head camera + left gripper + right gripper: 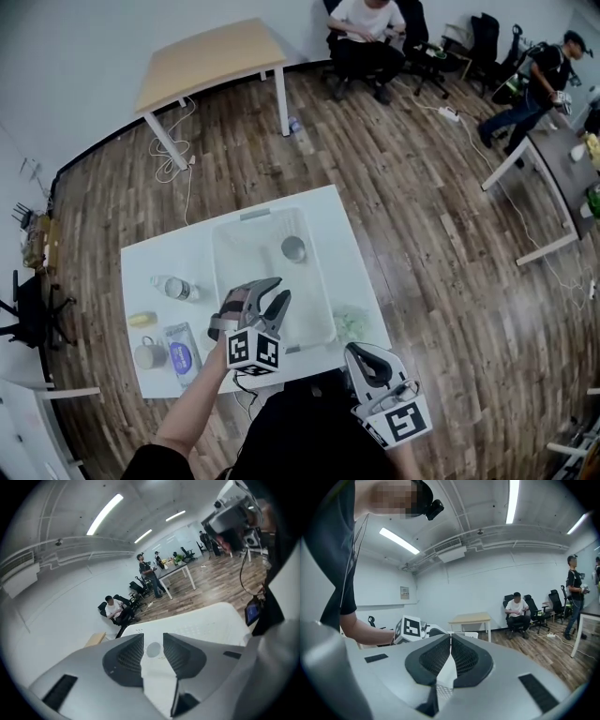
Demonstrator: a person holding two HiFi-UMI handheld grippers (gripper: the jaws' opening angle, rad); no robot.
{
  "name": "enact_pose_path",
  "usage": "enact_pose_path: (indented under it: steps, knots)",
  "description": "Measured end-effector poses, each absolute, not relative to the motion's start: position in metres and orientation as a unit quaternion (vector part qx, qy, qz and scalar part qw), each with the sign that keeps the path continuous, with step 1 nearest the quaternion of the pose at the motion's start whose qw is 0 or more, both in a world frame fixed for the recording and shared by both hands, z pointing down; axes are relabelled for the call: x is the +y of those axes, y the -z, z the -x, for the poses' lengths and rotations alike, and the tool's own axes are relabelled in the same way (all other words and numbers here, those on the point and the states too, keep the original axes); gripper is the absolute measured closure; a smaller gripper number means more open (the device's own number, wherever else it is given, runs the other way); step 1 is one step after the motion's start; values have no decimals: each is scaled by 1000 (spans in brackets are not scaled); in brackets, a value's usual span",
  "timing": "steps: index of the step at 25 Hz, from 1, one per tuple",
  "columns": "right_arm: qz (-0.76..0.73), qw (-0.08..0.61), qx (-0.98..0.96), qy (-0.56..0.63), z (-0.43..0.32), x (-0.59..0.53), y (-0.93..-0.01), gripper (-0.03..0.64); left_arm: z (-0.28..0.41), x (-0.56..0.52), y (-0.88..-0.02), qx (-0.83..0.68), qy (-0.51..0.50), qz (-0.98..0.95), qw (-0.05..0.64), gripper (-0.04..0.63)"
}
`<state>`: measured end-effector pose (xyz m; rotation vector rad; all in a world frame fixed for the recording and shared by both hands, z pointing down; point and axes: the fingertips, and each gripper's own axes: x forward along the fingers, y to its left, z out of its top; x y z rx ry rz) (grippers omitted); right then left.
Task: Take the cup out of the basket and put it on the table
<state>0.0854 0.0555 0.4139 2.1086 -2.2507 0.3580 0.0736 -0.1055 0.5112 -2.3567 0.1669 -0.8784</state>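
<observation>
A small metal cup (293, 248) stands inside the clear plastic basket (236, 246) on the white table (159, 251). My left gripper (279, 291) hovers over the basket's near half, pointing down toward the cup, its jaws open with nothing between them. In the left gripper view the cup (153, 649) shows as a grey disc in the gap between the fingers (129, 656), still some way off. My right gripper (356, 351) is held near the table's front right corner, shut and empty; in its own view the right gripper (450, 638) has its pads touching.
Left of the basket lie a water bottle (175, 288), a yellow item (142, 320), a mug (149, 354) and a blue packet (182, 354). A pale green thing (353, 325) sits right of the basket. A wooden table (211, 61) and people stand farther off.
</observation>
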Motion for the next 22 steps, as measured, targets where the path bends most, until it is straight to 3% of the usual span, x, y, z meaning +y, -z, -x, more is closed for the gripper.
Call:
enact_pose_path:
  steps: [4, 10, 22]
  knots:
    - [-691, 18, -713, -118, -97, 61, -414, 591, -91, -120, -540, 36, 374, 852, 364, 432]
    - [-708, 20, -694, -127, -114, 68, -418, 591, -116, -144, -586, -4, 426, 803, 417, 333]
    - [-734, 27, -664, -137, -144, 82, -424, 591, -133, -166, -673, -43, 488, 764, 419, 359]
